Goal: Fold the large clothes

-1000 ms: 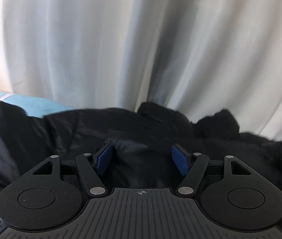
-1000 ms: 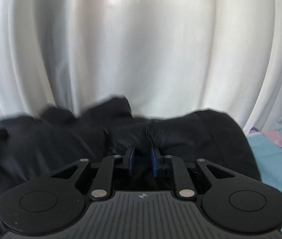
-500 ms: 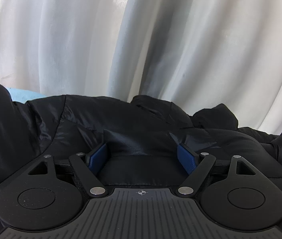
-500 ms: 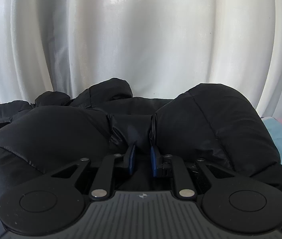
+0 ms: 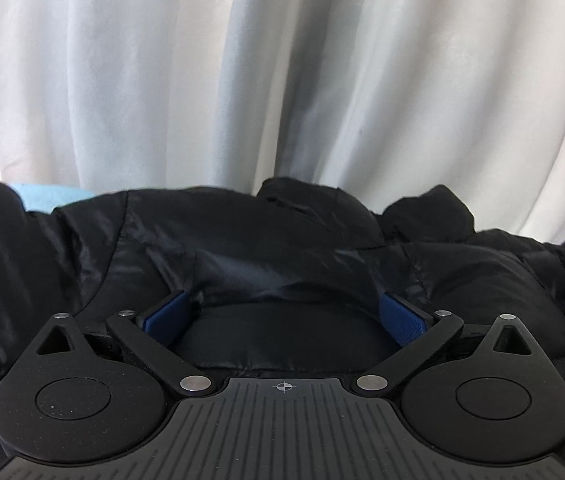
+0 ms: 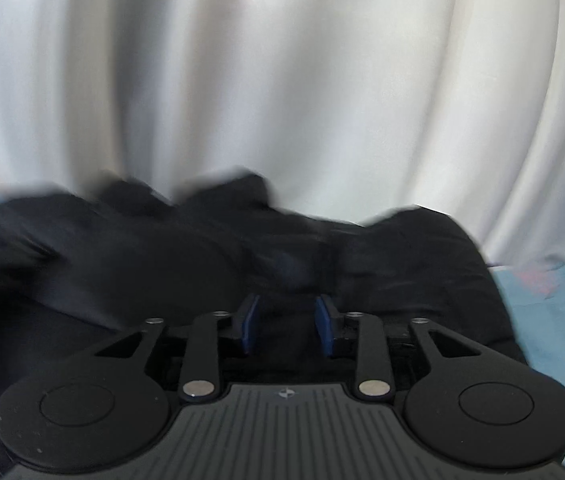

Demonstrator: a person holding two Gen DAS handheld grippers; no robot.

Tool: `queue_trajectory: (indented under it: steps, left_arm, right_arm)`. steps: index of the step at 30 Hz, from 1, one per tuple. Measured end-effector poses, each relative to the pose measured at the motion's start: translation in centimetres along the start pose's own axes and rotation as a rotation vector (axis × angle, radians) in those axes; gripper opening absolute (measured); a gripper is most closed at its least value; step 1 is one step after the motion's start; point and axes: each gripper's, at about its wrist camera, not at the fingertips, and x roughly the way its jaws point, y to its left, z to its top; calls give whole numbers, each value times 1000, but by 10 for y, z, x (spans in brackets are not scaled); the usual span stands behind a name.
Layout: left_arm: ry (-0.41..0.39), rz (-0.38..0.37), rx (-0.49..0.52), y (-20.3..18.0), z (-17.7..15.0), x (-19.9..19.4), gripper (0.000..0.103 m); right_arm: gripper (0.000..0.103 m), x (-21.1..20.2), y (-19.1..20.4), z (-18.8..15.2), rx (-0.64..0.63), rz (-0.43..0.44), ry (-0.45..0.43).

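Observation:
A large black puffer jacket (image 5: 242, 240) lies bunched across the lower half of the left wrist view and also fills the right wrist view (image 6: 162, 264). My left gripper (image 5: 282, 312) is wide open, with a fold of the jacket lying between its blue pads (image 5: 164, 314). My right gripper (image 6: 286, 320) is open, its pads (image 6: 324, 322) apart over the jacket's dark fabric. The right wrist view is blurred by motion.
White curtains (image 5: 282, 80) hang close behind the jacket in both views. A light blue bed sheet (image 6: 554, 320) shows at the right in the right wrist view and as a small patch (image 5: 50, 196) at the left in the left wrist view.
My right gripper was shut on the jacket and has opened; the puffed-up jacket has dropped lower. My left gripper has opened wider over the jacket.

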Motion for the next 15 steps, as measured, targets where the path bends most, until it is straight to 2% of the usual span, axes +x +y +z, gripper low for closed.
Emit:
queue_trajectory:
  steps: [1,2,4,5,6,13,15]
  left_arm:
    - [13,1,-12,2,0,-4,103]
    - [24,-3,-21,3,0,-8,103]
    - [34,-4,-25,6,-3,-15,103]
    - [35,-2,-17,6,-5,-16,103]
    - [37,-2,-3,5,-7,-17,103]
    - [60,17,49,1,-13,-14,103]
    - [82,-1,51,3,-13,-18,103]
  right_arm:
    - [44,-12,2,0,12,54,-16]
    - [45,-18,6,-2,7,77,-23]
    - [45,-16,15,-10,-32,102,30]
    - [46,-5,19,-18,-55,94,91]
    - [46,1,19,-24,-57,94,111]
    - [46,18,25,-30,-110,67,155]
    - [46,15,31,-29,-132,56,164]
